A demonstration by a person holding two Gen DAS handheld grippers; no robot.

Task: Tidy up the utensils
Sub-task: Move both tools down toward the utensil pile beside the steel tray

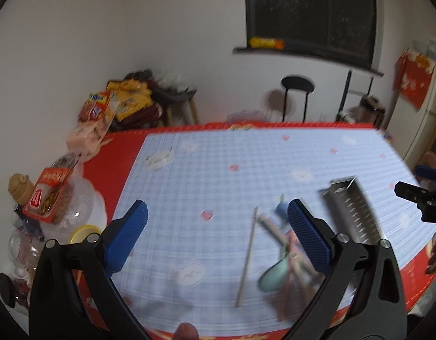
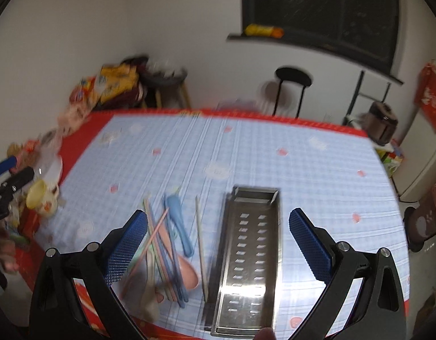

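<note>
Hovering before the first pick
Both claws, left gripper [image 1: 218, 243] and right gripper [image 2: 218, 243], gape empty; utensils [image 2: 167, 252] lie just left of the steel tray [image 2: 250, 257], awaiting loading.

Table [image 2: 317, 170] with steel tray [image 2: 249, 255], pastel utensils [image 2: 167, 255], snack clutter [image 1: 53, 195].

The tray [image 2: 247, 257] is shiny perforated metal. The spoons [image 2: 177, 228] and chopsticks [image 2: 155, 232] look like matt pastel plastic. A smooth checked cloth [image 2: 246, 153] covers the desk. Each tool's pads [image 2: 127, 248] are ribbed blue rubber.
</note>
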